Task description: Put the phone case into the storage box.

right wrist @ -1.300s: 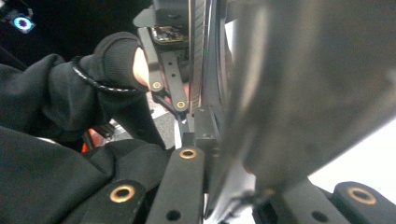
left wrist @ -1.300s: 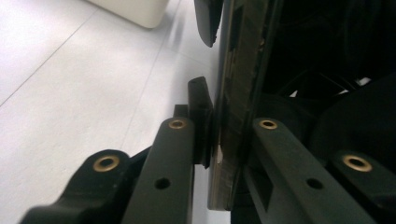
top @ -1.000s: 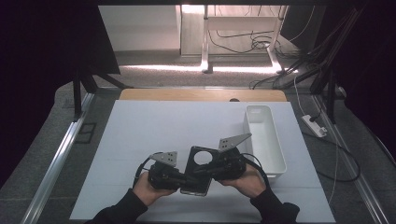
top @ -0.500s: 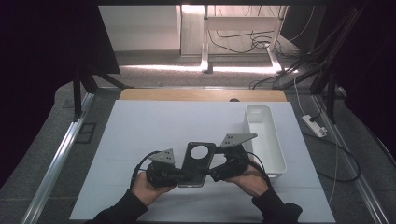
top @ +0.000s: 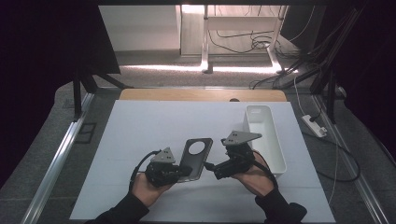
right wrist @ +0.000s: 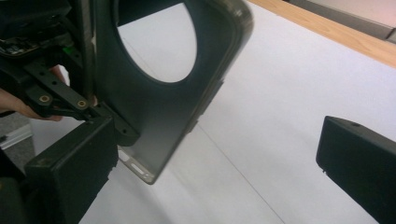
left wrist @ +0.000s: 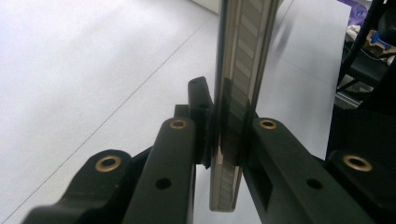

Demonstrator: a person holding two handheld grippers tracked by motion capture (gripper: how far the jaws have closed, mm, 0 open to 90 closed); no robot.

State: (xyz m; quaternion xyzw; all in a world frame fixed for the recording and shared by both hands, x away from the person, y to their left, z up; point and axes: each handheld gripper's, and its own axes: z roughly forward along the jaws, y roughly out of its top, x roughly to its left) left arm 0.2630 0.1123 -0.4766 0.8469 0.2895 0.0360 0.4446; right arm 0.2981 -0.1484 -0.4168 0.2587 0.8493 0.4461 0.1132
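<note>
Beside the phone case [top: 195, 156], a white bin [top: 264, 135] stands clear.

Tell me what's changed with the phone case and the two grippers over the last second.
The right gripper has just opened its jaws and let go of the phone case, drawing slightly away to the right. The case now hangs in the left gripper alone, clamped by its lower edge. The left gripper's grip and the white bin stayed as they were.
</note>
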